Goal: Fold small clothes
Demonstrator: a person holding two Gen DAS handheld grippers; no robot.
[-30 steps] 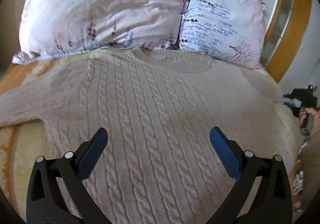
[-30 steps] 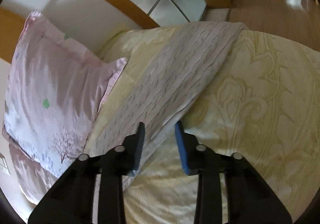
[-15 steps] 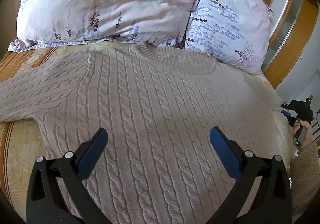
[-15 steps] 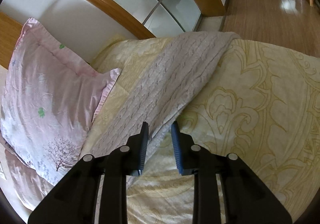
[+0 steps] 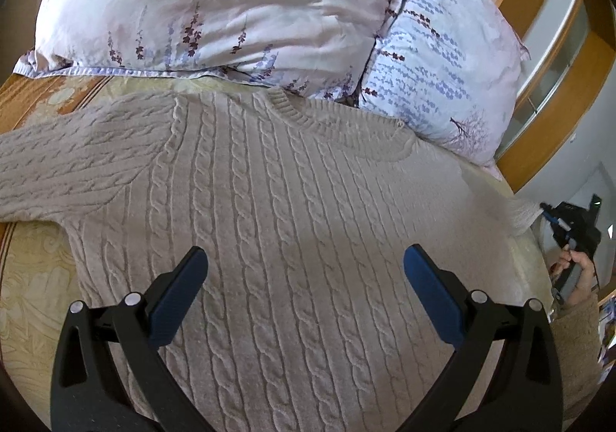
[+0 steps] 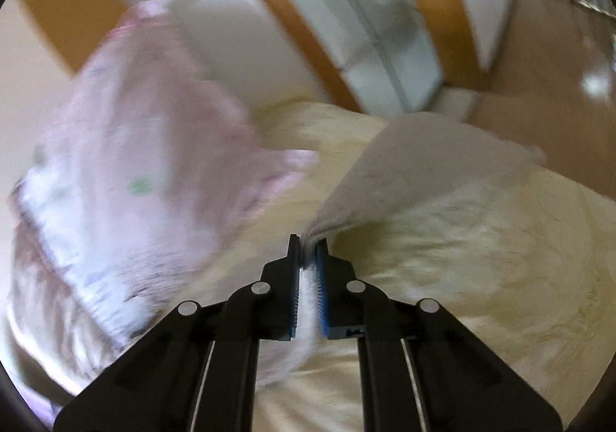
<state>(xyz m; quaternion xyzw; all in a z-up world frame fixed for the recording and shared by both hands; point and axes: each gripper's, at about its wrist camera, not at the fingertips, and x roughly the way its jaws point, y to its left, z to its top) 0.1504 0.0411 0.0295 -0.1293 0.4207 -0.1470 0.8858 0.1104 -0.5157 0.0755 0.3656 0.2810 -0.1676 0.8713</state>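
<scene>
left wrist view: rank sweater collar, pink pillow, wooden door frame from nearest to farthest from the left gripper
1. The sweater collar, straight ahead of the open left gripper, is nearest.
2. The pink pillow, behind the collar and to the left.
3. The wooden door frame, past the bed at far right.
</scene>
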